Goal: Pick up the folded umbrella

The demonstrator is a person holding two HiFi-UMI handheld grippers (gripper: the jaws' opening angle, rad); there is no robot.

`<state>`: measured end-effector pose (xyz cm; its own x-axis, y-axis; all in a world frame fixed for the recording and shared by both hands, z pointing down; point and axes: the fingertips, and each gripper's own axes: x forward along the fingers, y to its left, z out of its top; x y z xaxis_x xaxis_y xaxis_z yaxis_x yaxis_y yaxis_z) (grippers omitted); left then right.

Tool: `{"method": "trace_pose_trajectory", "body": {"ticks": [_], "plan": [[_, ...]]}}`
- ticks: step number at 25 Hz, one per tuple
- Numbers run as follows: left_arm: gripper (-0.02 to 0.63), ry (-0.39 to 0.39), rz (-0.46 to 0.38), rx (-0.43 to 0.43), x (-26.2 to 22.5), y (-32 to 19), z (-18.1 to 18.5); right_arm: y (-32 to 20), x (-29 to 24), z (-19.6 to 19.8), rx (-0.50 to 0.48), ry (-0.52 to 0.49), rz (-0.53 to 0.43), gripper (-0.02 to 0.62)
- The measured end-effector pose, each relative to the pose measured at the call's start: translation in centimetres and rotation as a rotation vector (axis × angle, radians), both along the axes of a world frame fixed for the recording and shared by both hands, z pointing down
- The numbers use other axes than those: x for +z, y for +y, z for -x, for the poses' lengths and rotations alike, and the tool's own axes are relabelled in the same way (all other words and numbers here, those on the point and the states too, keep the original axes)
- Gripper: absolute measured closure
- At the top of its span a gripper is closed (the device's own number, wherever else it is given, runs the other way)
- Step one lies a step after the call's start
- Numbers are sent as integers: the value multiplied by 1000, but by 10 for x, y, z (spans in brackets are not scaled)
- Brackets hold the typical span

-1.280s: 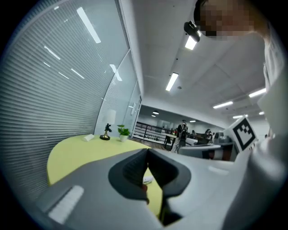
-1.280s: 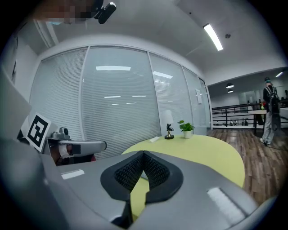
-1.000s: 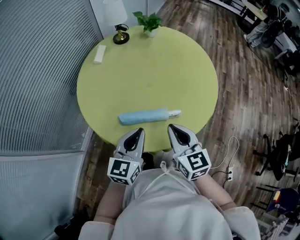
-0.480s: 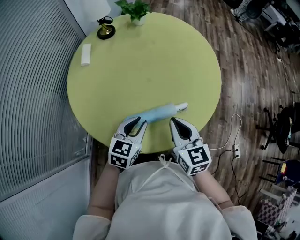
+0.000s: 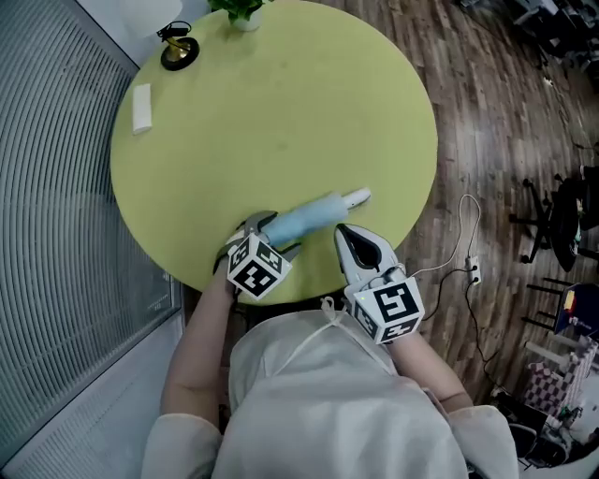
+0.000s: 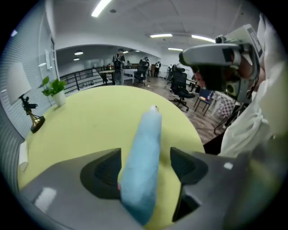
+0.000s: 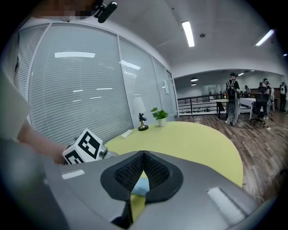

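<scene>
The folded umbrella (image 5: 309, 217), light blue with a white handle end (image 5: 357, 197), lies on the round yellow-green table (image 5: 281, 112) near its front edge. My left gripper (image 5: 270, 234) is tipped down over the umbrella's near end. In the left gripper view the umbrella (image 6: 141, 166) lies between the jaws, which are opening; the pads do not press on it. My right gripper (image 5: 346, 234) hovers just right of the umbrella, shut and empty. Its closed tips (image 7: 143, 155) meet, and a sliver of blue shows below them.
At the table's far side stand a potted plant (image 5: 241, 11), a small brass ornament (image 5: 178, 51) and a white bar (image 5: 141, 108). A slatted glass wall runs along the left. A cable and power strip (image 5: 473, 271) lie on the wood floor at right, with office chairs beyond.
My left gripper has dropped forward onto the umbrella's near end, rolled over, and gone from shut to open around it. The right gripper has shifted a little and stays shut.
</scene>
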<state>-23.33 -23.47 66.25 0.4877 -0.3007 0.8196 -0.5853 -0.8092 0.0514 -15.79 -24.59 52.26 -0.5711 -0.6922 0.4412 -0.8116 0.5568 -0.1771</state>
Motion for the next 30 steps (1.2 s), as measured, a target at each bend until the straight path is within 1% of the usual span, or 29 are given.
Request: {"method": "trace_pose_trajectory", "body": {"ticks": [2,4,6,8,10,14,18,21,26,30], "plan": [[258,-37,44,60,15,-2,-5,-3,4,-5,20,-14,15,595],[252,-61,86,120,29,-2,-11,-6,7,-10,38,-16,26,595],[249,-93,108,164,41,-3,-15,-8,10,-14,55,-12,28,595],[252,-124,118,184,50,-8,-19,-10,13,-18,68,-7,28,595],[271,-153,132,192,58,-11,-22,-10,17,-22,74,1,30,595],[298,-236,162,227,70,-13,-24,-11,25,-30,85,17,42,595],[290,-288,158,286,79,-11,-28,-16,27,-38,103,20,42,595],[288,-299,163,287,79,-9,-31,-14,24,-41,108,20,35,595],[290,-289,155,265,76,-5,-35,-7,19,-44,108,26,26,595],[311,-293,138,228,75,0,-33,0,13,-45,105,39,12,595]]}}
